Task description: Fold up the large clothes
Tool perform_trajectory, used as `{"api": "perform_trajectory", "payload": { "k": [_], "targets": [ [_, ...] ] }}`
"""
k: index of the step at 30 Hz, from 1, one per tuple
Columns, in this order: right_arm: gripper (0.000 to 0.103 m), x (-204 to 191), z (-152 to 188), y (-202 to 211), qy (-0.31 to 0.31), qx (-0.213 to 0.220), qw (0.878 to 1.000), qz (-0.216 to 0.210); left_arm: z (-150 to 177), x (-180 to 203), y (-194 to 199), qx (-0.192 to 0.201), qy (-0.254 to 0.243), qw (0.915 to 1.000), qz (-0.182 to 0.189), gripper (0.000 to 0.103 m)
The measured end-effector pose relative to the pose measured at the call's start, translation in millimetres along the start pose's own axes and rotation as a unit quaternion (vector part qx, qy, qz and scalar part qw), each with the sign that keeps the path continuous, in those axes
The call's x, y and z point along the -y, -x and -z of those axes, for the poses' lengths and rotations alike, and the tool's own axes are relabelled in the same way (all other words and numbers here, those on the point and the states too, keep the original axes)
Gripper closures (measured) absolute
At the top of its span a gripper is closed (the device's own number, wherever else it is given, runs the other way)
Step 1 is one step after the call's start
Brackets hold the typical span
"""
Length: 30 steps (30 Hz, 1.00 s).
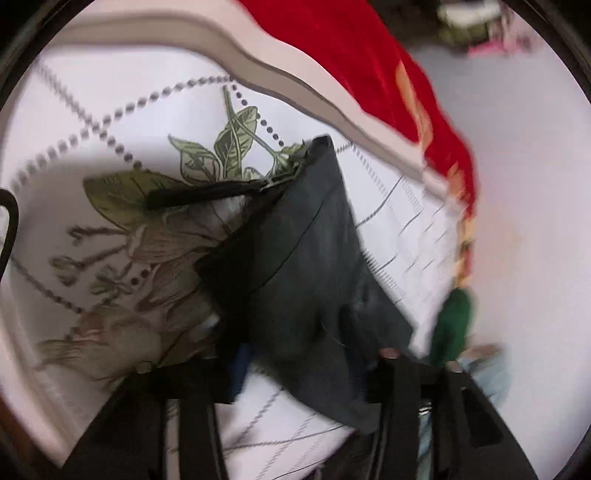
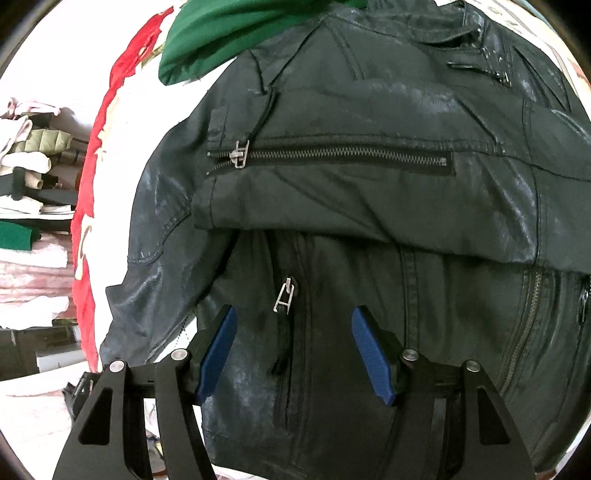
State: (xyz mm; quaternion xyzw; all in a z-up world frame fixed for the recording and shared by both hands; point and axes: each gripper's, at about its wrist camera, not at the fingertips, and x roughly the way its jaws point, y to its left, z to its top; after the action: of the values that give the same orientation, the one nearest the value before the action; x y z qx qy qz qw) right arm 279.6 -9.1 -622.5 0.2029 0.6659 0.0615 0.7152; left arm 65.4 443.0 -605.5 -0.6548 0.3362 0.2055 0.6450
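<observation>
A black leather jacket [image 2: 369, 192] with silver zippers lies on the bed and fills the right wrist view; one sleeve is folded across its front. My right gripper [image 2: 293, 354] is open just above the jacket's lower front, its blue pads [image 2: 218, 354] apart on either side of a zipper pull [image 2: 284, 295]. In the left wrist view my left gripper [image 1: 295, 354] is shut on a dark part of the jacket [image 1: 306, 258], lifted above the bedsheet [image 1: 110, 129]. That view is blurred.
The white bedsheet has green leaf prints and dotted lines. A red blanket [image 1: 369, 55] lies along the bed's far edge. A green garment [image 2: 221, 33] lies beside the jacket's shoulder. Stacked folded clothes [image 2: 29, 184] fill shelves at the left.
</observation>
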Motion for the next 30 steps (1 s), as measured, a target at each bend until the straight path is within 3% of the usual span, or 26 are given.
{"api": "perform_trajectory", "payload": {
  "k": [3, 7, 8, 9, 13, 22, 26, 30],
  "targets": [
    [0.036, 0.7, 0.1, -4.5, -0.004, -0.005, 1.000, 0.002, -8.4, 13.3, -9.8, 0.014, -0.013, 0.9998, -0.004, 0.043],
    [0.036, 1.9, -3.3, -9.5, -0.013, -0.008, 1.000, 0.005, -12.6, 53.6, -24.6, 0.046, -0.083, 0.9925, -0.078, 0.047],
    [0.036, 1.6, -4.8, -9.3, -0.015, -0.006, 1.000, 0.006, -14.4, 64.3, -25.9, 0.058, -0.106, 0.9886, -0.090, 0.079],
    [0.036, 1.1, -5.7, -8.7, -0.016, -0.004, 1.000, 0.007, -8.1, 68.0, -23.7, 0.062, -0.124, 0.9847, -0.106, 0.093],
    [0.036, -1.0, -12.9, -5.3, -0.024, 0.004, 1.000, 0.011, -23.5, 89.4, -10.0, 0.106, -0.164, 0.9712, -0.137, 0.097],
    [0.036, -21.2, -28.7, -3.0, -0.029, 0.015, 0.999, 0.006, -58.4, 128.6, 47.9, 0.167, -0.201, 0.9559, -0.134, 0.098],
    [0.036, -32.1, -33.9, 1.4, -0.031, 0.022, 0.999, 0.021, -38.3, 177.7, 52.5, 0.164, -0.286, 0.9336, -0.140, 0.098],
    [0.036, -30.1, -38.0, 12.6, -0.039, 0.027, 0.998, 0.029, 19.8, 229.4, 49.6, 0.140, -0.381, 0.9051, -0.128, 0.098]
  ]
}}
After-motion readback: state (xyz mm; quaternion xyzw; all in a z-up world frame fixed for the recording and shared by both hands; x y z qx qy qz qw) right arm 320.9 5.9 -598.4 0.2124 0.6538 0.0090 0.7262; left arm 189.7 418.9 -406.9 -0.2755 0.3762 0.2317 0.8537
